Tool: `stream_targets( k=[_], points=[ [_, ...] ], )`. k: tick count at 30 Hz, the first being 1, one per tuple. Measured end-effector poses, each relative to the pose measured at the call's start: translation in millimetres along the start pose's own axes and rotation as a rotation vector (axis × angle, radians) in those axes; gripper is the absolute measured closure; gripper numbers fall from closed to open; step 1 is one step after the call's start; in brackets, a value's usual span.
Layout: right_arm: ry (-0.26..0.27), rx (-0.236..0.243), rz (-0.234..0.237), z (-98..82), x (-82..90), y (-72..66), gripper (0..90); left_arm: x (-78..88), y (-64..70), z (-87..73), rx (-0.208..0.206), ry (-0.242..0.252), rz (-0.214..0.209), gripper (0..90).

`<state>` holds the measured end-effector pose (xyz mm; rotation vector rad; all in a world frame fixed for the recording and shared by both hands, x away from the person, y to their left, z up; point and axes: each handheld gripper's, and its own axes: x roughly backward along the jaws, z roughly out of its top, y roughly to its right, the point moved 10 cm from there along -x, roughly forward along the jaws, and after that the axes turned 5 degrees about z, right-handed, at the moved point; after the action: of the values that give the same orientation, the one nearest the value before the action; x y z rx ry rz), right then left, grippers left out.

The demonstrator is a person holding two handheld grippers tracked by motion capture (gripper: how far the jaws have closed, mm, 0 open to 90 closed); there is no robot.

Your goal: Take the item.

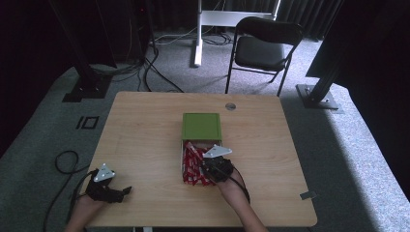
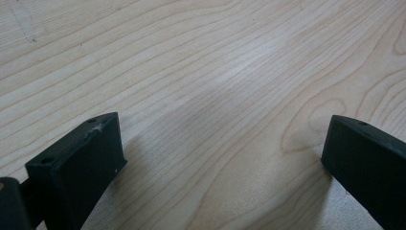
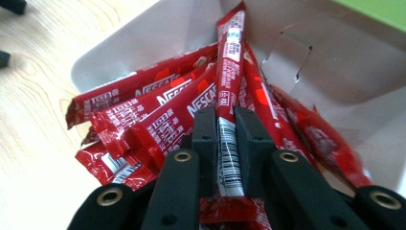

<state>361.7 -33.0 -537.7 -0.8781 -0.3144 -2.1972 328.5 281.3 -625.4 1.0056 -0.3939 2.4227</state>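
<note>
The right tool [image 3: 225, 143] has its jaws pressed onto one red Nescafé stick sachet [image 3: 229, 72], which runs up between them toward the top centre of the right gripper view. The sachet rises out of a loose pile of like sachets [image 3: 143, 120] lying in an open white carton [image 3: 335, 62], whose green lid [image 1: 201, 126] is folded back toward the upper middle of the high view. In that view the right tool [image 1: 216, 164] sits over the lower right part of the carton, just below frame centre.

The left tool [image 2: 220, 158] rests at the lower left of the wooden surface [image 1: 145, 135], well apart from the carton, with its jaws spread wide over bare wood and nothing between them.

The step in hand looks like drawing a single sachet out of the carton. The next move likely calls for lifting it clear of its neighbours and of the carton's cut flap without dragging others along.
</note>
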Motion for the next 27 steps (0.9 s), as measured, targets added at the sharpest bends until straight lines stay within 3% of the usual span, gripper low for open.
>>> stream_targets(
  k=[18,27],
  points=[
    [0.051,-0.004,0.052,-2.1,35.4,-5.8,82.1,0.1,-0.1,-0.2,-0.002,-0.002,0.000,1.5],
    [0.088,-0.017,0.057,0.2,54.9,-0.4,82.2,0.1,-0.2,-0.2,-0.002,-0.002,0.000,1.5]
  ],
)
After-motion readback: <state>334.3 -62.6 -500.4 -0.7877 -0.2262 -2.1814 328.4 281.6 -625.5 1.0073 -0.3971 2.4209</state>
